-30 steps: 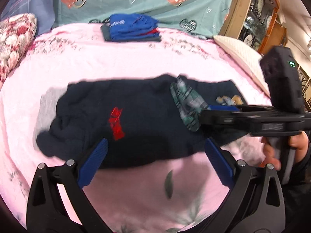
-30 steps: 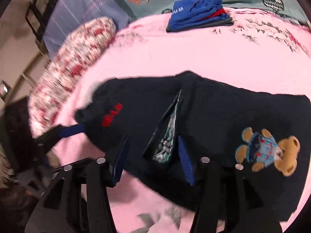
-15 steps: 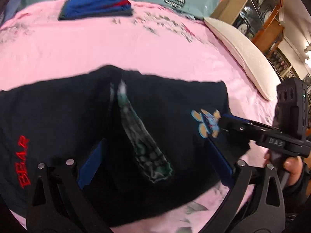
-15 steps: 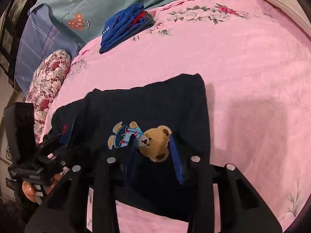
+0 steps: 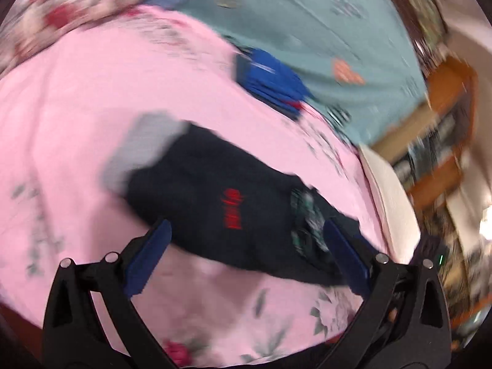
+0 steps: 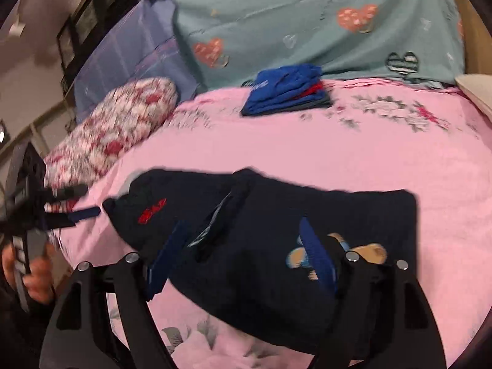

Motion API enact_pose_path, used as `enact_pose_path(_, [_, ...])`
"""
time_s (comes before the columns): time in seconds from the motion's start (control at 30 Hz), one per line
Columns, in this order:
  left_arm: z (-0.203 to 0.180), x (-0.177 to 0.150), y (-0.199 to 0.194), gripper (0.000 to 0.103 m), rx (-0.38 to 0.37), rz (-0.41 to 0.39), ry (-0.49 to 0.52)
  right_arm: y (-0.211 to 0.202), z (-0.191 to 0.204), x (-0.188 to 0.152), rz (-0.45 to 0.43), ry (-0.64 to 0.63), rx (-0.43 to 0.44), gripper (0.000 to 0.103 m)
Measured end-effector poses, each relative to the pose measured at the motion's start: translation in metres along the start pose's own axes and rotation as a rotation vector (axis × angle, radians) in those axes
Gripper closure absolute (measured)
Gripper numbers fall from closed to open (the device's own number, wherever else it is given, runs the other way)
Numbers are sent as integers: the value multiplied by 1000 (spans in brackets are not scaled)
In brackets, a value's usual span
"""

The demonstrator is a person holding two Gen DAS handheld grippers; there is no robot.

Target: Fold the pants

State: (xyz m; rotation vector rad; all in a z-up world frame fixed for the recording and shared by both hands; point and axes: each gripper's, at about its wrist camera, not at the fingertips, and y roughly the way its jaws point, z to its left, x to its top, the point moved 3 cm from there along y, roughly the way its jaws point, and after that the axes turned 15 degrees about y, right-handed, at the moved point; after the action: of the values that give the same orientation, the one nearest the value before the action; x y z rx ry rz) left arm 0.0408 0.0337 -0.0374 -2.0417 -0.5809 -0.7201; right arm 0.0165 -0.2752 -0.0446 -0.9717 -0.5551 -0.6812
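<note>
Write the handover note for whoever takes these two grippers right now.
Left gripper: open, holding nothing, over the near edge of the dark pants.
Right gripper: jaws opening, fabric below them, nothing pinched.
Pants: lying across the pink bedsheet, bear patch at one end, red lettering at the other; bunched, fold stage unclear.
Folded blue stack sits near the headboard.
Left: finish folding, flatten.

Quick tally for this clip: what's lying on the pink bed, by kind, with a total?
Dark pants: 1
Stack of folded clothes: 1
Floral pillow: 1
Cream pillow: 1
Total: 4
How many garments the stack holds cannot be told.
</note>
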Motion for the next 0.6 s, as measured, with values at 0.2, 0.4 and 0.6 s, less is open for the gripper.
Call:
enact_pose_path(0.2, [48, -6, 28, 3, -63, 14, -247, 19, 11, -13, 32, -62, -11, 25])
enact_pose_path(0.4, [50, 13, 51, 15, -43, 4, -262, 17, 0, -12, 26, -10, -4, 25])
enact_pose_path(0.6, [60, 9, 57, 79, -10, 48, -249, 13, -1, -12, 15, 2, 1, 26])
